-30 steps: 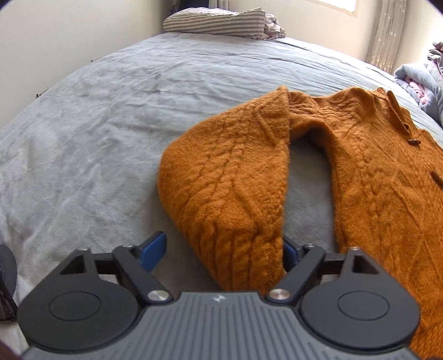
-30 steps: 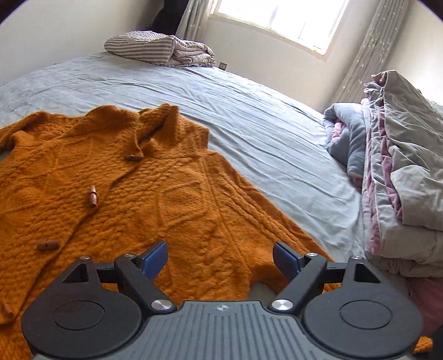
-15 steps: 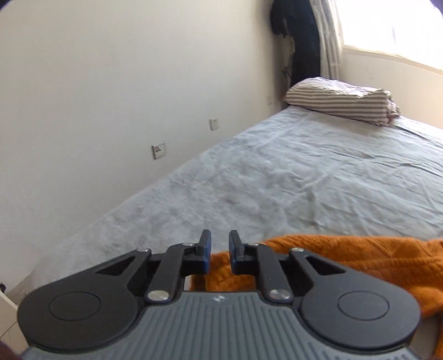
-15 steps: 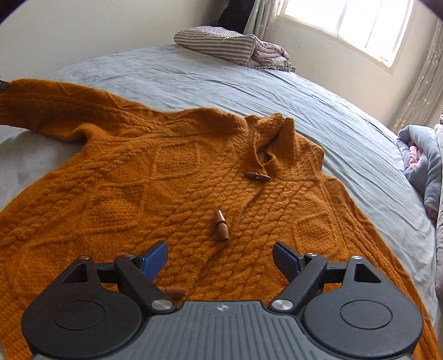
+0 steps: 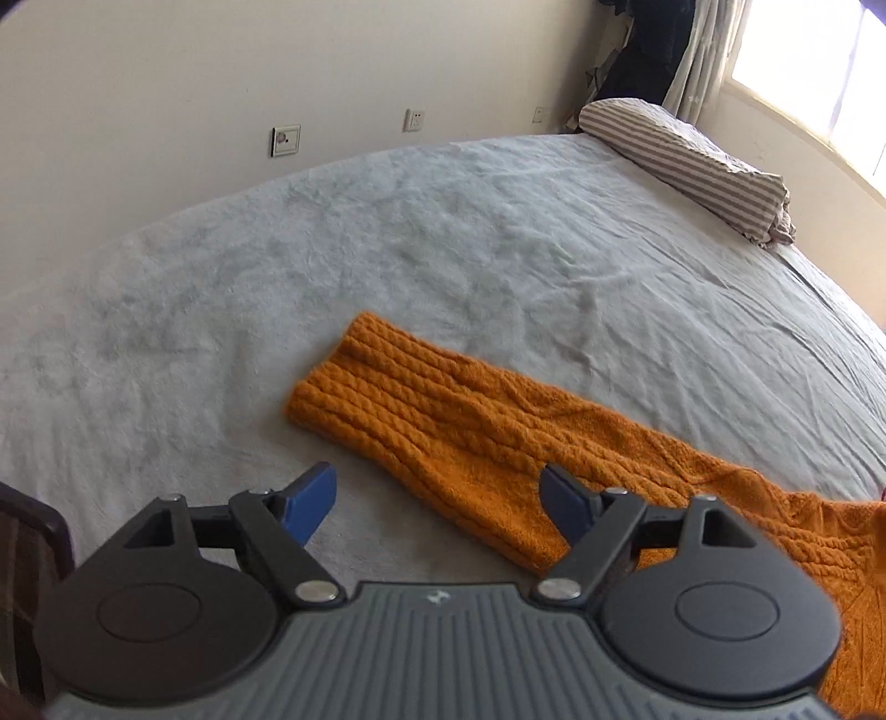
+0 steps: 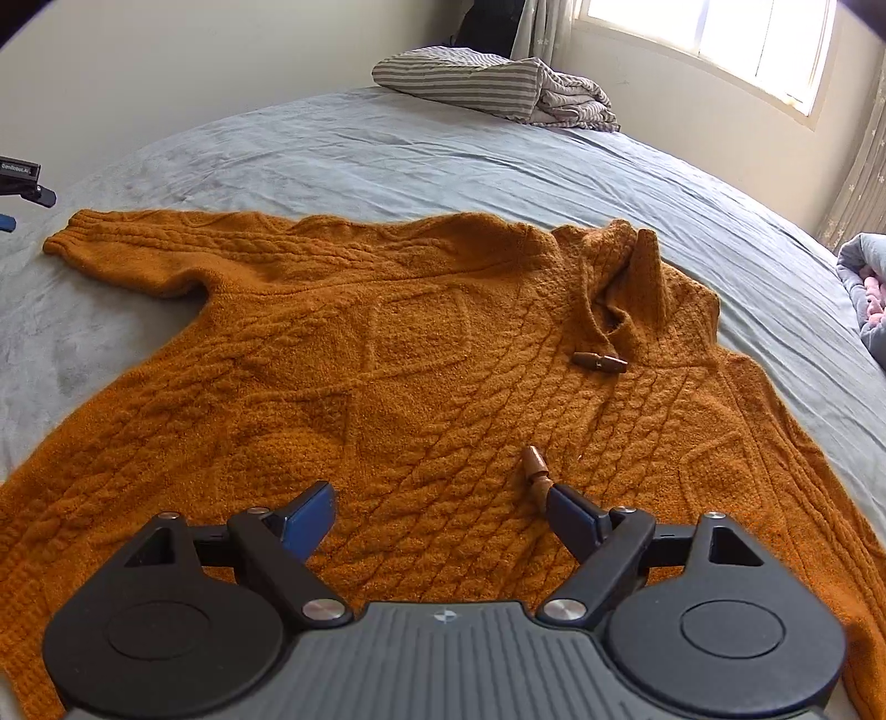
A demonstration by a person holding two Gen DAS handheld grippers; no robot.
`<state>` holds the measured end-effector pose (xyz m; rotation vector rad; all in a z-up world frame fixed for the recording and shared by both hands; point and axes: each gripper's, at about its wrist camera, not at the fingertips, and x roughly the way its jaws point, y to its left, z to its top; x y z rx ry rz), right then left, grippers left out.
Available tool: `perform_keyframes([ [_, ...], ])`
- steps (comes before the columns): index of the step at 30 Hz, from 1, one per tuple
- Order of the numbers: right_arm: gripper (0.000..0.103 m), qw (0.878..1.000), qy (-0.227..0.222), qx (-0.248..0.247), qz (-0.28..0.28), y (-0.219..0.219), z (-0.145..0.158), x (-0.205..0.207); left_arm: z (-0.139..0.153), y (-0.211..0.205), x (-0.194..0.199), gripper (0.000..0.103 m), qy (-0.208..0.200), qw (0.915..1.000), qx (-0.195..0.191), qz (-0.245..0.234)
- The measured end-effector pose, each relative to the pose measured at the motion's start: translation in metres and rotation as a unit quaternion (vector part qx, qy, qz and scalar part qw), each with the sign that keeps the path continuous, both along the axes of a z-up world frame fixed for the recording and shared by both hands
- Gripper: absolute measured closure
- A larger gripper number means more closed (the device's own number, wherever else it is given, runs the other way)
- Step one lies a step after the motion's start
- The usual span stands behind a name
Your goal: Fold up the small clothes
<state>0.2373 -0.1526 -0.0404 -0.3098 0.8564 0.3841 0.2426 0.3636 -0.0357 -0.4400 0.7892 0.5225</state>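
An orange cable-knit sweater (image 6: 415, 354) lies face up on the grey bed (image 6: 443, 160), with two wooden toggle buttons (image 6: 601, 361) down its front. Its left sleeve (image 5: 443, 399) is stretched out flat, cuff pointing away from the body. My left gripper (image 5: 437, 487) hovers just short of that sleeve and its jaws are opening. The sleeve runs beneath the right finger and neither pad presses it. My right gripper (image 6: 437, 501) hangs open over the sweater's chest, near the lower toggle (image 6: 536, 465), with nothing gripped.
A striped pillow and crumpled bedding (image 6: 487, 83) lie at the head of the bed under the window (image 6: 720, 39). A grey and pink bundle (image 6: 864, 293) sits at the right edge. Wall sockets (image 5: 286, 140) face the bed's far side. A dark object (image 5: 27, 554) stands at the left.
The left gripper closed on the folded sleeve, drew it out straight to the left, then let go and spread its jaws. The right gripper swung from the sweater's right side to over its chest.
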Motion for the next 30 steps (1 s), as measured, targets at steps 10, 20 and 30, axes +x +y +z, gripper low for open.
perform_keyframes([
  [10, 0.013, 0.999, -0.017, 0.017, -0.037, -0.013, -0.013, 0.008, -0.049, 0.007, 0.012, 0.094, -0.083, 0.9884, 0.018, 0.126],
  [20, 0.013, 0.998, -0.032, -0.014, -0.05, -0.045, -0.027, 0.037, -0.015, -0.022, 0.043, 0.049, 0.015, 0.9676, 0.181, 0.176],
  [30, 0.033, 0.99, -0.09, 0.016, -0.11, -0.081, -0.015, 0.145, 0.033, -0.189, 0.118, 0.014, -0.096, 0.9812, 0.128, -0.108],
])
